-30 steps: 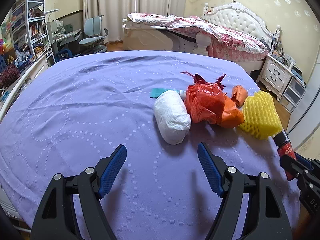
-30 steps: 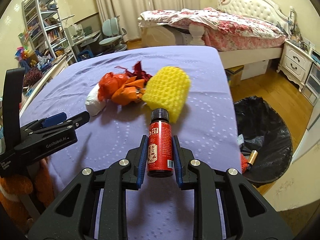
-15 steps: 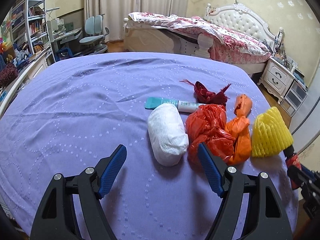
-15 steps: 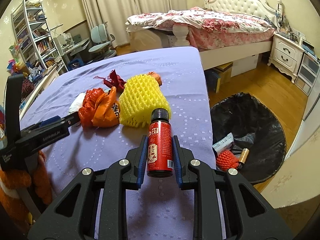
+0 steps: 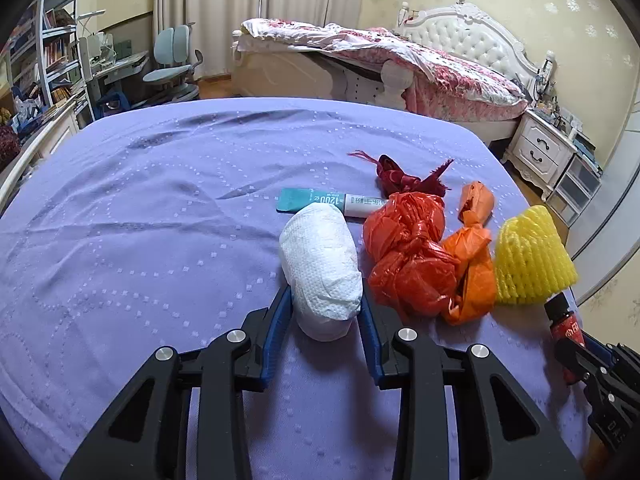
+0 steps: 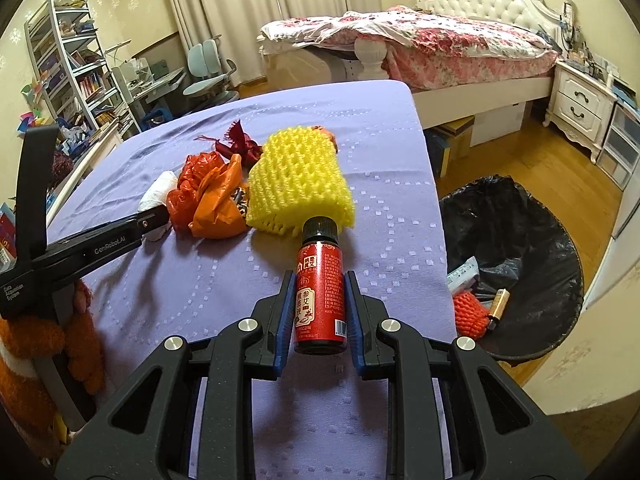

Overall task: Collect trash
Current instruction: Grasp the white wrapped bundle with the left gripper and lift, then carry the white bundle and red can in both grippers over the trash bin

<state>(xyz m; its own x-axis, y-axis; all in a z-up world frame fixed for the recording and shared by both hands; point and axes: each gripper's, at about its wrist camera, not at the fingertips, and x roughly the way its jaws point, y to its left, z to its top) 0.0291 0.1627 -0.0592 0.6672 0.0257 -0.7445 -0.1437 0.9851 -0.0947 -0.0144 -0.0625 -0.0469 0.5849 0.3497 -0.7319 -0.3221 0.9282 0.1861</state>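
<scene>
The left gripper [image 5: 325,312] has just been closing onto a white crumpled paper wad [image 5: 320,270] on the purple bedspread [image 5: 140,220]; squeeze gently, lift straight (bags crowd beside). The right gripper [image 6: 319,300] clasps a small red bottle [image 6: 320,292].

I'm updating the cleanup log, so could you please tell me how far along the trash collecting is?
Partly done: the black-lined bin already holds a few pieces. In hand: the right claw grips a red bottle, and the left claw has just been closing around the white paper wad. Left on the purple cover: red bag, orange bag, yellow foam net, teal tube, dark red scrap.
</scene>
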